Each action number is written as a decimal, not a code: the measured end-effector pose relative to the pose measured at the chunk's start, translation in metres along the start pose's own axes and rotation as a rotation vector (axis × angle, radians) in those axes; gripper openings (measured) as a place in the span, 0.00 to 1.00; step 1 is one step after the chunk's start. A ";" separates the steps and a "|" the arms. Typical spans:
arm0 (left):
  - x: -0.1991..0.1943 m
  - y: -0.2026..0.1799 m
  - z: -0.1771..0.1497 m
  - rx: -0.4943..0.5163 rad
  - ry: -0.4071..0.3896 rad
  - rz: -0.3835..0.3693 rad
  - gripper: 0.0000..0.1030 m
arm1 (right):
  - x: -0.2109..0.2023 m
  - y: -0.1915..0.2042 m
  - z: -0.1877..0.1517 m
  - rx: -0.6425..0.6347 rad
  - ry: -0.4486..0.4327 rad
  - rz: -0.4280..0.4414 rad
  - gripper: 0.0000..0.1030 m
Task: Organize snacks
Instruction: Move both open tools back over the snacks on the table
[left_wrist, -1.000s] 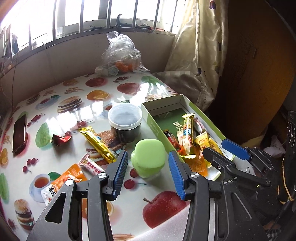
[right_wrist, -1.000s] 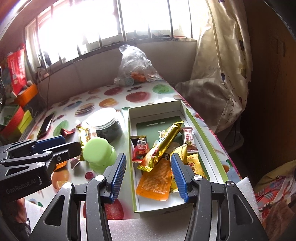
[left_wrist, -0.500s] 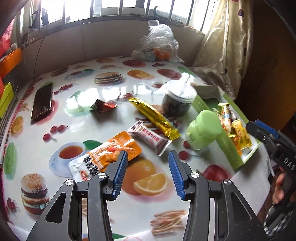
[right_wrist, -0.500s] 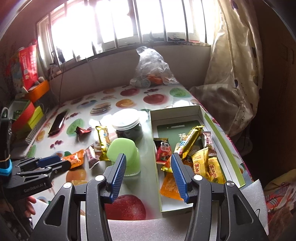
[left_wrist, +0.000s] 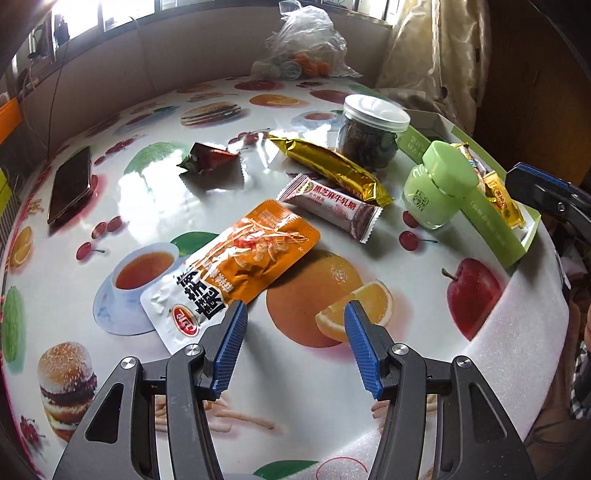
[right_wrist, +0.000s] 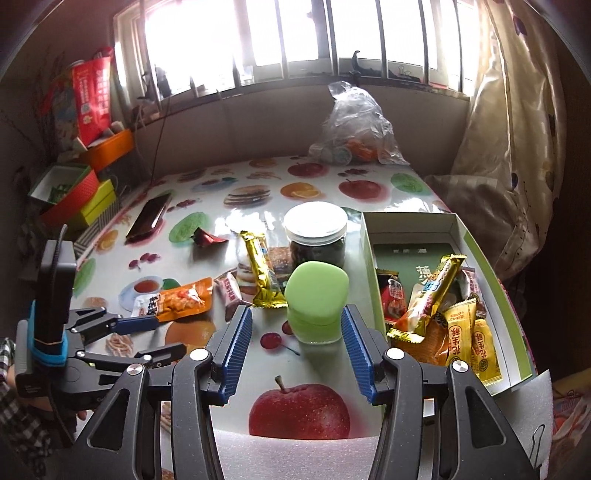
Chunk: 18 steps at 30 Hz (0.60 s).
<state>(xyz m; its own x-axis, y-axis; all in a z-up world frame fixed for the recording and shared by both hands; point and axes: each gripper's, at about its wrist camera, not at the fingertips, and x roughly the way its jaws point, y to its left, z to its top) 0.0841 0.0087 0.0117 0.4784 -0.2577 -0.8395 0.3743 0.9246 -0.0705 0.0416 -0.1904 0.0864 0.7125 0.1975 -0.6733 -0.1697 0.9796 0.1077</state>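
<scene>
My left gripper (left_wrist: 295, 310) hangs low over the fruit-print table, its jaws opening with nothing between them. Its left fingertip is at the corner of an orange snack packet (left_wrist: 251, 251). Beyond lie a pink-and-white candy bar (left_wrist: 332, 206), a gold bar (left_wrist: 328, 166) and a red wrapper (left_wrist: 207, 160). My right gripper (right_wrist: 295, 314) is open and points at a green jar (right_wrist: 316, 295) standing just ahead of it, not touching it. A white-and-green box (right_wrist: 406, 221) to the right holds several snack packets. The left gripper (right_wrist: 147, 325) shows by the orange packet (right_wrist: 181, 301).
A white-lidded jar (left_wrist: 369, 136) stands behind the gold bar. A phone (left_wrist: 70, 184) lies at the left edge and a plastic bag (left_wrist: 306, 48) at the back. White foam (left_wrist: 517, 332) lines the near edge. Coloured boxes (right_wrist: 74, 199) are stacked off the table's left.
My left gripper swung left from the green jar to the orange packet, sank lower, and its jaws widened. My right gripper shifted left from over the box to face the green jar.
</scene>
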 end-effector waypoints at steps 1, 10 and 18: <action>0.000 0.003 0.001 -0.011 -0.010 0.016 0.54 | 0.002 0.002 0.000 -0.005 0.005 0.001 0.48; -0.003 0.027 0.019 0.031 -0.055 0.075 0.54 | 0.019 0.021 0.004 -0.052 0.042 0.013 0.48; 0.015 0.024 0.035 0.199 -0.015 0.067 0.54 | 0.034 0.036 0.010 -0.082 0.066 0.017 0.48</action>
<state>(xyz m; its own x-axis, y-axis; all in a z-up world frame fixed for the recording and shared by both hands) 0.1281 0.0176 0.0159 0.5188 -0.2031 -0.8304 0.4901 0.8665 0.0943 0.0664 -0.1484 0.0747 0.6630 0.2086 -0.7190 -0.2387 0.9692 0.0611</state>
